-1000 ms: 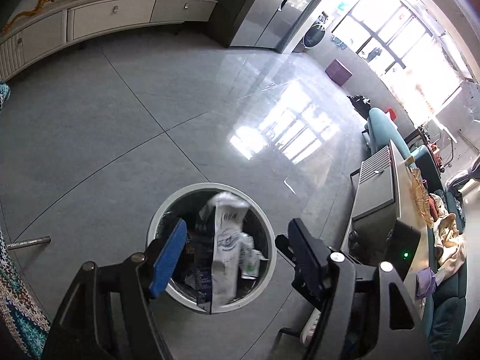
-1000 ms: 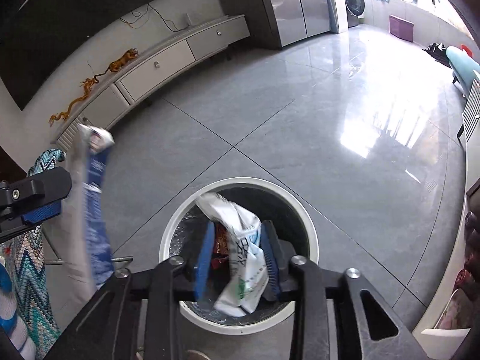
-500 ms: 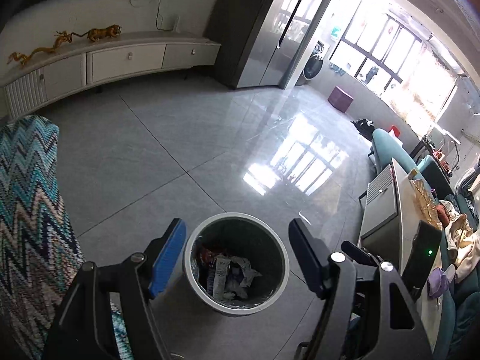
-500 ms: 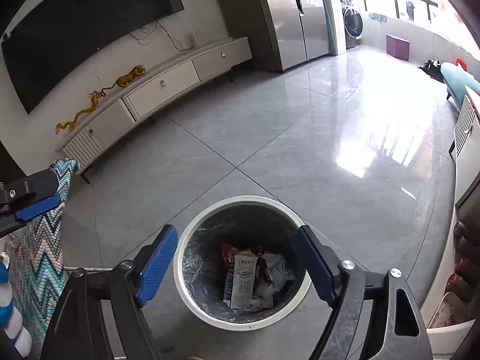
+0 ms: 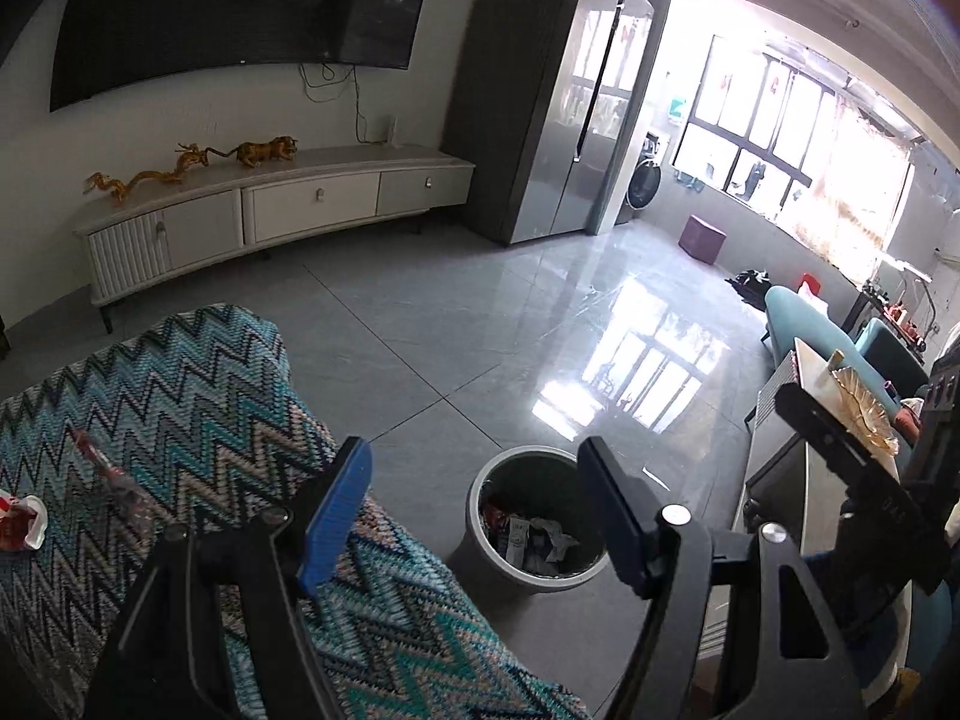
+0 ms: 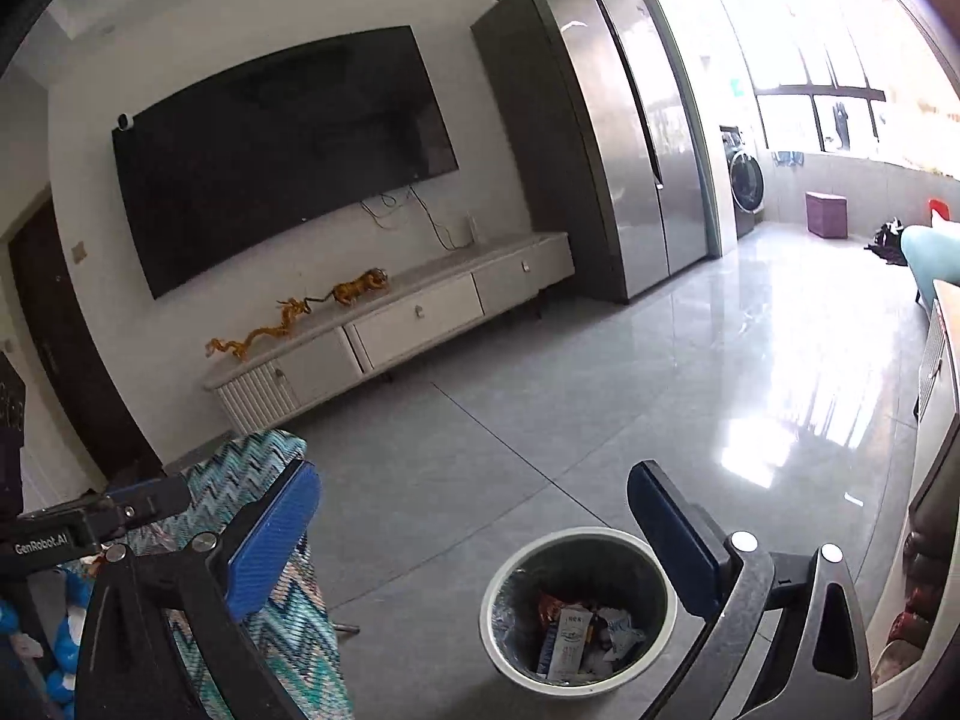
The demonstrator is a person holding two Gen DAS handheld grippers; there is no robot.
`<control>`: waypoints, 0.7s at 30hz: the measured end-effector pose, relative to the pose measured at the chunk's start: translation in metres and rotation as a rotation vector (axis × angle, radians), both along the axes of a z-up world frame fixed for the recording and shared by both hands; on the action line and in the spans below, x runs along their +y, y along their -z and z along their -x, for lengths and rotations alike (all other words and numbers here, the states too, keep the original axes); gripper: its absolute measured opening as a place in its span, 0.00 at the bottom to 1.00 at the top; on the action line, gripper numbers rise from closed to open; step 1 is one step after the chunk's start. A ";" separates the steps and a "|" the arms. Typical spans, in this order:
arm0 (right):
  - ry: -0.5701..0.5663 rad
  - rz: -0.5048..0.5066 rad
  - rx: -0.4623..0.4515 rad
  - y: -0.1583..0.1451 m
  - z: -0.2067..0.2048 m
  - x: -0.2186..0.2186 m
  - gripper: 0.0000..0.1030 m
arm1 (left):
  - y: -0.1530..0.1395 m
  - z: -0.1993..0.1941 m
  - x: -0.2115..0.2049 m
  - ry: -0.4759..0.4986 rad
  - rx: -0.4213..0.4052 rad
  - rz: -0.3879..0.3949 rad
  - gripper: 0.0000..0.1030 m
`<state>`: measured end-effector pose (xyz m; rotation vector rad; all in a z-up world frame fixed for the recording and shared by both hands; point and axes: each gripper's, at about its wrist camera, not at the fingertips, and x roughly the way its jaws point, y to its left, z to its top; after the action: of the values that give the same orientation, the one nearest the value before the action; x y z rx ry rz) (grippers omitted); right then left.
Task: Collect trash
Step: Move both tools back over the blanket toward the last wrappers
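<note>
A round white-rimmed trash bin (image 5: 480,531) stands on the grey tile floor with wrappers and a white carton (image 6: 567,639) inside; it also shows in the right wrist view (image 6: 495,594). My left gripper (image 5: 474,510) is open and empty, raised above and to the left of the bin. My right gripper (image 6: 474,534) is open and empty, above the bin; the right gripper's body shows at the right of the left wrist view. A red and white wrapper (image 5: 21,522) and a clear wrapper (image 5: 105,468) lie on the zigzag-patterned cloth (image 5: 180,396).
The cloth-covered surface is to the left of the bin (image 6: 264,462). A low white TV cabinet (image 5: 270,210) with gold figurines stands along the far wall under a TV (image 6: 282,156). A steel fridge (image 6: 636,138) is beyond it. A coffee table (image 5: 822,468) and teal sofa (image 5: 804,318) are on the right.
Both grippers let their wrappers fall into the bin, the right one opening, and then rose and tilted up. The bin now looks smaller, and the cloth-covered surface and TV wall came into view.
</note>
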<state>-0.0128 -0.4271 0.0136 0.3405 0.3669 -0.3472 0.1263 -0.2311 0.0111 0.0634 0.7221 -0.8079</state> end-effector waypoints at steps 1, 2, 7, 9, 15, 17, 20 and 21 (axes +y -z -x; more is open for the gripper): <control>-0.012 0.009 -0.013 -0.007 0.003 0.007 1.00 | -0.004 0.001 0.012 -0.014 -0.007 0.004 0.68; -0.022 0.020 -0.025 -0.014 0.005 0.014 1.00 | -0.007 0.002 0.024 -0.029 -0.011 0.010 0.68; -0.082 0.051 -0.068 -0.040 0.010 0.046 1.00 | -0.020 0.003 0.087 -0.109 0.003 0.053 0.68; -0.114 0.061 -0.081 -0.049 0.008 0.059 1.00 | -0.022 -0.001 0.113 -0.150 0.013 0.067 0.68; -0.204 0.090 -0.098 -0.061 -0.004 0.097 1.00 | -0.020 -0.016 0.194 -0.297 0.052 0.112 0.68; -0.238 0.090 -0.101 -0.062 -0.010 0.108 1.00 | -0.018 -0.022 0.218 -0.342 0.046 0.111 0.68; -0.281 0.094 -0.106 -0.065 -0.021 0.124 1.00 | -0.015 -0.031 0.252 -0.410 0.049 0.109 0.68; -0.294 0.093 -0.102 -0.065 -0.024 0.129 1.00 | -0.013 -0.034 0.263 -0.428 0.055 0.112 0.68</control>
<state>0.0111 -0.2980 0.0785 0.2081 0.2946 -0.0579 0.1601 0.0319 0.0238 -0.2091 0.7084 -0.4393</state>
